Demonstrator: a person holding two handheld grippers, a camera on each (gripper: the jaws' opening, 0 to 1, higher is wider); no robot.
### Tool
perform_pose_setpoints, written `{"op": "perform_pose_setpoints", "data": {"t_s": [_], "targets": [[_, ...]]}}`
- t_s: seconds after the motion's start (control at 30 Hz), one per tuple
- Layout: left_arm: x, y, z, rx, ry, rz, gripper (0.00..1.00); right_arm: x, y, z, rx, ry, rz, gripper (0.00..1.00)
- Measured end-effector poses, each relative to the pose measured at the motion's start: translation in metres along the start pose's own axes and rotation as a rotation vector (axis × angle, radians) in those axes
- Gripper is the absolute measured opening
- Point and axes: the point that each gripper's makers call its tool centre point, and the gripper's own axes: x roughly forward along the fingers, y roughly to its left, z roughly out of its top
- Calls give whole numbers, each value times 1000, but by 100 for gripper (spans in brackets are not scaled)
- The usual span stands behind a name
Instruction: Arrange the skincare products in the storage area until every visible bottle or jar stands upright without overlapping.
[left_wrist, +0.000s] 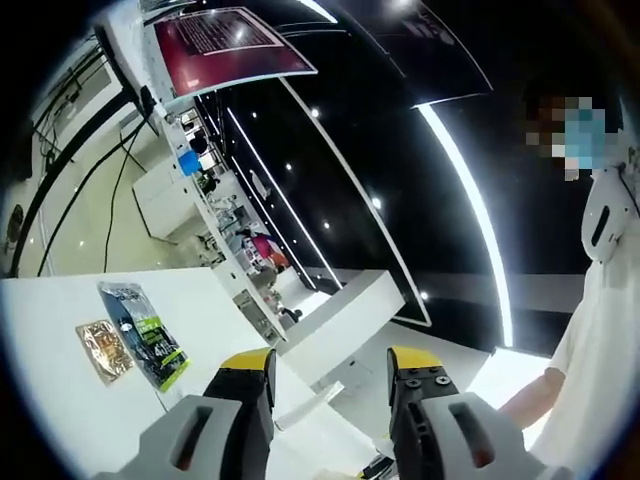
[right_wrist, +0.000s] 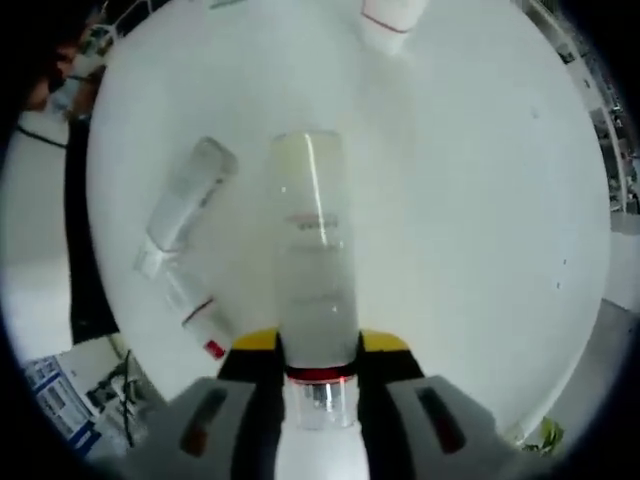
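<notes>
A: While the right tool is closed on the frosted bottle, near its red-ringed neck, what can go wrong?

B: The grip is low and the body is long. If it tilts when set down on the white bench, it may fall onto the lying clear bottle or the small tube just beside.

A: And the left tool?

B: It is open and holds nothing, pointing away, so it cannot steady anything.

Probably a showroom — red wall screen, white display counters.
</notes>
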Motion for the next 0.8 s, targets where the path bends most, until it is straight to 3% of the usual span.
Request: {"op": "perform_pose_setpoints", "data": {"t_s": [0.03, 0.3, 0.8], "targets": [[0, 0, 0, 1, -2, -1, 46, -3, -2, -1, -42, 20, -9, 24], [1, -2, 2, 5, -6, -13, 46, -22, -5, 9, -119, 63, -27, 24], [3, -8, 1, 12, -7, -34, 46, -45, -8, 15, -207, 149, -31, 23]]}}
